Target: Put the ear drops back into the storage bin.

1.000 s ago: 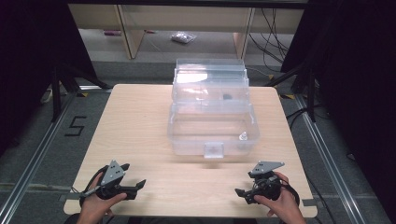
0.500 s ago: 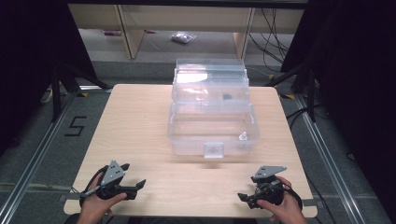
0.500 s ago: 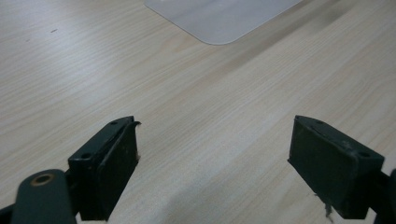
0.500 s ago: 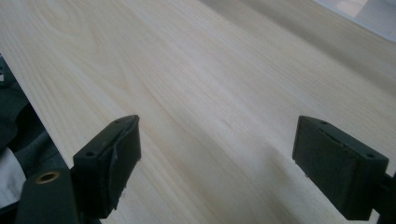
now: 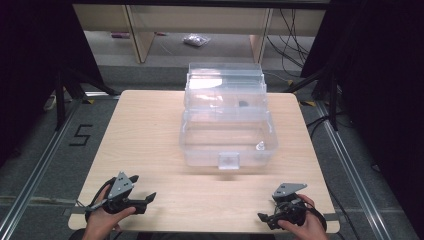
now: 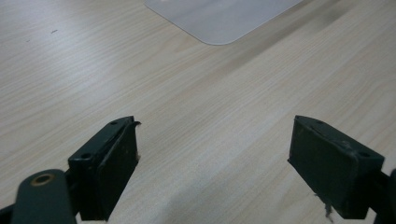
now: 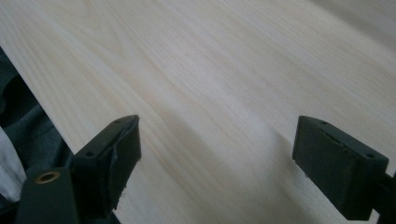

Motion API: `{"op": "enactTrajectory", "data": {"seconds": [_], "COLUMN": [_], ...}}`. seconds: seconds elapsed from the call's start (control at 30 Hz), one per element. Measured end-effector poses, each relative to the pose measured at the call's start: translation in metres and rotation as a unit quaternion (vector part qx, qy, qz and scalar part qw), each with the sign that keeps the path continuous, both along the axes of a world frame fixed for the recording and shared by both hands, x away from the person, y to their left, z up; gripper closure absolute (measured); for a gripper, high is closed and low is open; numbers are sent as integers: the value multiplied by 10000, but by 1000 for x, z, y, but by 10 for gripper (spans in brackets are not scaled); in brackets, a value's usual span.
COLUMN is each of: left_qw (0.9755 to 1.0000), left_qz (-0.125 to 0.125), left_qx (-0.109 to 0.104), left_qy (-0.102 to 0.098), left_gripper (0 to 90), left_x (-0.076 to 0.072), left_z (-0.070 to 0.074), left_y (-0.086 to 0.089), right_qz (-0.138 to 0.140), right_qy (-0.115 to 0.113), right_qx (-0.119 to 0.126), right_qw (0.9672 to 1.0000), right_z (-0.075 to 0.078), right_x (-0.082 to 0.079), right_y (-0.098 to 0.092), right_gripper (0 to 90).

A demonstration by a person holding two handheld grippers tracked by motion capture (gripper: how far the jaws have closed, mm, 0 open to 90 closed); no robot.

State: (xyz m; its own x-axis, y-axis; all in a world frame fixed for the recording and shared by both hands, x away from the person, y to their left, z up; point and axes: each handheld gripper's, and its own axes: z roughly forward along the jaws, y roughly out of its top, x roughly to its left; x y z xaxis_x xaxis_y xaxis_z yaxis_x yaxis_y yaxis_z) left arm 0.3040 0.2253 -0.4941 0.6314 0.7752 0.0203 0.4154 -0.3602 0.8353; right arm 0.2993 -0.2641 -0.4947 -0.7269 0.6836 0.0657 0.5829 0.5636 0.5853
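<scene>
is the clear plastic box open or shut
Open: the clear plastic box has its lid tipped up behind it, and the front latch hangs free.

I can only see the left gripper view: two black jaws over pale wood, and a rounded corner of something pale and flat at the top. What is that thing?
Observer: The high view shows a clear plastic storage box with stepped tiers in the middle of the light wooden table. Your corner is probably part of it.
Operator: Is anything in it?
Observer: A small dark item lies in an upper tier, too small to identify.
Operator: Where is the other hand?
Observer: The right gripper is at the table's near right edge, well apart from the box. Its jaws are wide open with nothing between them.
</scene>
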Motion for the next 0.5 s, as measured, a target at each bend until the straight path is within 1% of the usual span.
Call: {"op": "enactTrajectory", "data": {"seconds": [0.03, 0.07, 0.1, 0.13, 0.23, 0.27, 0.37, 0.4, 0.43, 0.47, 0.5], "left_qw": [10000, 10000, 10000, 10000, 10000, 10000, 10000, 10000, 10000, 10000, 10000], "left_qz": [1, 0, -3, 0, 0, 1, -4, -4, -3, -3, -2], "left_qx": [3, 31, 40, 48, 8, 0, 7, 3, 4, 3, 4], "left_qy": [-2, -1, -7, 1, 1, -4, -4, -6, -5, -4, -2], "left_gripper": [151, 151, 151, 151, 151, 151, 151, 151, 151, 151, 151], "left_x": [0, 0, 0, 0, 0, 0, 0, 0, 0, 0, 0], "left_z": [0, 0, 0, 0, 0, 0, 0, 0, 0, 0, 0], "left_y": [0, 0, 0, 0, 0, 0, 0, 0, 0, 0, 0], "right_qz": [-66, -67, -2, -79, -86, -52, -97, -78, -129, -98, -78], "right_qy": [171, 170, 59, 78, 0, 48, -8, 69, 87, 130, 75], "right_qx": [-37, -42, -40, 27, 11, -41, -12, -51, 14, -83, -73], "right_qw": [9998, 9998, 10000, 9999, 10000, 10000, 10000, 9999, 9999, 9998, 9999], "right_z": [2, 2, 0, 0, -1, 0, -1, 0, -1, 1, -1], "right_x": [-3, -3, -2, -3, -3, -3, -3, -3, -4, -4, -3], "right_y": [-1, -2, -3, -4, -6, -7, -6, -5, -4, -4, -4], "right_gripper": [163, 162, 162, 162, 163, 162, 163, 162, 162, 163, 163]}}
